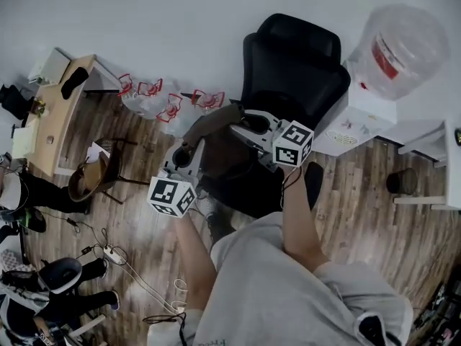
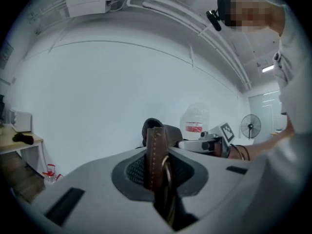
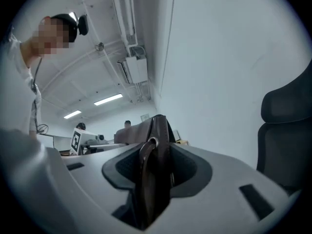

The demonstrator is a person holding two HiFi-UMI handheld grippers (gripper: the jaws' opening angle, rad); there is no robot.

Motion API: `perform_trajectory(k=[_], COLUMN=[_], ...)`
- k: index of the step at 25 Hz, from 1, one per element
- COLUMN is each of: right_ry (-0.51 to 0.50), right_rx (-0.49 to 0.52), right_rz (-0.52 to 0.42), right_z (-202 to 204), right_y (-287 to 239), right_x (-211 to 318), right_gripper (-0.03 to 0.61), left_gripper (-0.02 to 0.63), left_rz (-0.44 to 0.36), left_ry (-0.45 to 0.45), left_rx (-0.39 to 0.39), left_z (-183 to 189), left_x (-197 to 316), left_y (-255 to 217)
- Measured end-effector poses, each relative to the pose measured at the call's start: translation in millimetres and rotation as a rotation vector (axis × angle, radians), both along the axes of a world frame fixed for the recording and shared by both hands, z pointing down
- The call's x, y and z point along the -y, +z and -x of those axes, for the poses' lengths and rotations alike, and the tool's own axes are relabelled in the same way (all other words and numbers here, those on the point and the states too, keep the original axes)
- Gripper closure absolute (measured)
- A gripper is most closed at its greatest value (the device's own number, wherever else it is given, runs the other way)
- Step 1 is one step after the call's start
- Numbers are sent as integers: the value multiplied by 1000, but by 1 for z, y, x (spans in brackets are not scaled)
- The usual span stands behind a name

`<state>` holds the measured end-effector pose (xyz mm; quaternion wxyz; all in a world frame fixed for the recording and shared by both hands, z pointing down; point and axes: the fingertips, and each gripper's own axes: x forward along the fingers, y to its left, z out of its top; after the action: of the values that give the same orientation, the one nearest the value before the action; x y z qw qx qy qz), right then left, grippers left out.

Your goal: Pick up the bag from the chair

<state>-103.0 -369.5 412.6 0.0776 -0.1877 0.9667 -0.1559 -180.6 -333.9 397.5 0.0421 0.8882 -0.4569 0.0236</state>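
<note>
A brown leather bag (image 1: 215, 132) hangs between my two grippers, lifted above the seat of the black office chair (image 1: 295, 67). My left gripper (image 1: 191, 147) is shut on one brown strap (image 2: 156, 157), whose metal ring sits between the jaws. My right gripper (image 1: 243, 123) is shut on the other strap (image 3: 152, 172), and the bag's body (image 3: 139, 130) rises just behind that strap. In the left gripper view my left gripper (image 2: 159, 179) faces the chair back (image 2: 152, 126) and the right gripper (image 2: 209, 143). In the right gripper view my right gripper (image 3: 153, 179) is filled by the strap.
A large water jug (image 1: 400, 49) stands on a white dispenser right of the chair. White plastic bags with red print (image 1: 162, 99) lie by the wall. A wooden desk (image 1: 54, 117) and a chair with a tan bag (image 1: 90, 179) stand left. Cables (image 1: 108, 252) cross the wood floor.
</note>
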Motion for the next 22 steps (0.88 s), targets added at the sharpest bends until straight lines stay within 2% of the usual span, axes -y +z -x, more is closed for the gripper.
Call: perform_trajectory(k=[2,6,9,17,22], right_ry=[23,18,39,49,57], right_rx=[-42,-129,-158,-156,-181], right_rz=[-3,-66,-98,-130,-157], right_z=[2,9,10,-1,-5], right_y=[3,0,-4,-14,-17], right_x=[-1,-7,-8,-20,-27], right_gripper=[431,439,442,442,442], left_gripper=[565,563,561,538,538], left_rz=[20,43,55,59,60], left_ry=[-35,-97,-139,-108,-140], left_rx=[7,-40,-31,-59,-54], left_z=[2,10,11,2,-1], left_x=[-1,-4,-3,-16,-22], left_y=[4,7,7,1,0])
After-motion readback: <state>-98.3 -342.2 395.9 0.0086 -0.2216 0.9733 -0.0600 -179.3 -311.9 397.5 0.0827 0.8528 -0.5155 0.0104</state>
